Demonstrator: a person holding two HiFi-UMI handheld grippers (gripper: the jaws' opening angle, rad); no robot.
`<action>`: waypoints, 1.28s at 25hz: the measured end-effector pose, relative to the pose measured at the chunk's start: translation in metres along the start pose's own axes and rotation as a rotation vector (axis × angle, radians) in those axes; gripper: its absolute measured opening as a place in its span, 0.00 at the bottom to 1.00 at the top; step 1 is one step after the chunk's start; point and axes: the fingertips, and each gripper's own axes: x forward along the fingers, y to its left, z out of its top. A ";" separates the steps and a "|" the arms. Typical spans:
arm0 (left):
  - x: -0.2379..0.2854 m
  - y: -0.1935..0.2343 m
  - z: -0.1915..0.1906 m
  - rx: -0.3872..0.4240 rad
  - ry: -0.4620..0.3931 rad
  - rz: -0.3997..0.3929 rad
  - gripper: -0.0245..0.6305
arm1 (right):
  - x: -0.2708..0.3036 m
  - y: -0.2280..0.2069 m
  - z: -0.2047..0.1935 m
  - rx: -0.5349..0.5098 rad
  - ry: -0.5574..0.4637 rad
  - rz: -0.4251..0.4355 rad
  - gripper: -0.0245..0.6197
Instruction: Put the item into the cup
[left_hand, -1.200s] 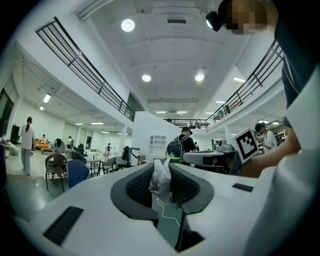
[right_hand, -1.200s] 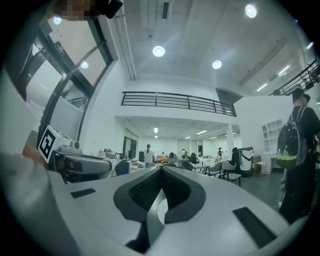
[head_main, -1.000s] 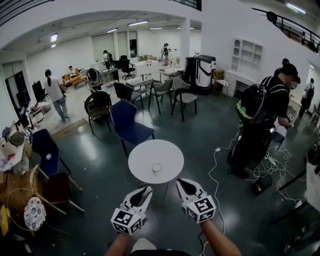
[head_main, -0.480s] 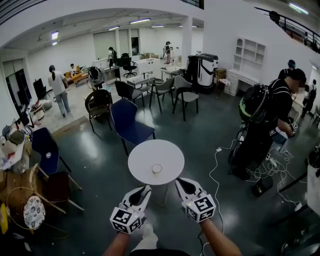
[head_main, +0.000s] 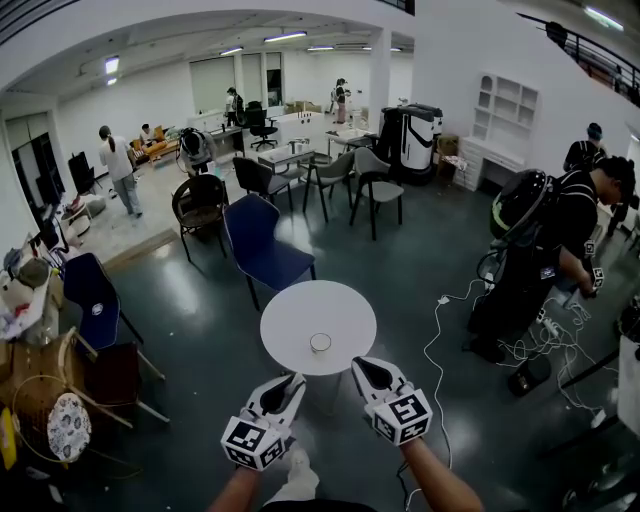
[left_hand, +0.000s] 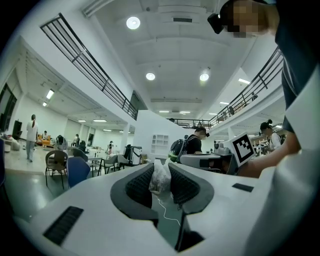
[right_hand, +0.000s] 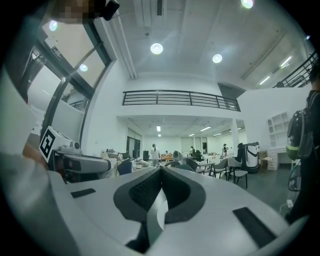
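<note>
The item (left_hand: 160, 180), a small crumpled packet in clear wrapping, sits pinched between the ribbed dark pads of the left claw (left_hand: 161, 167). The jaws stand partly apart, closed on the packet from both sides, and its upper end pokes up past their tips. The right claw (right_hand: 161, 170) has its jaws pressed together with nothing between them.

In the head view both claws are held out side by side in the air, the left claw (head_main: 285, 385) and the right claw (head_main: 362, 368) near each other but not touching. They hang over the near edge of a round white desk (head_main: 290, 315). The item is too small to make out from here.

The cup (head_main: 320, 342) stands upright on the near half of the desk, just beyond and between the two claw tips (nothing can be seen inside it from this angle).

Farther out, a blue chair (head_main: 262, 245) stands behind the desk on the dark floor (head_main: 400, 270). White cables (head_main: 440, 330) trail across the floor to the right. A person (head_main: 550, 245) wearing a backpack bends over there.
</note>
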 end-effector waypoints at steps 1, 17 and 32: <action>0.003 0.006 0.000 0.001 0.000 0.001 0.18 | 0.007 -0.002 -0.001 0.001 0.001 0.000 0.06; 0.057 0.105 0.012 -0.042 -0.015 0.024 0.18 | 0.111 -0.037 0.004 -0.001 -0.017 0.008 0.06; 0.127 0.186 0.016 -0.068 0.002 0.019 0.18 | 0.195 -0.090 0.004 0.014 0.009 -0.022 0.06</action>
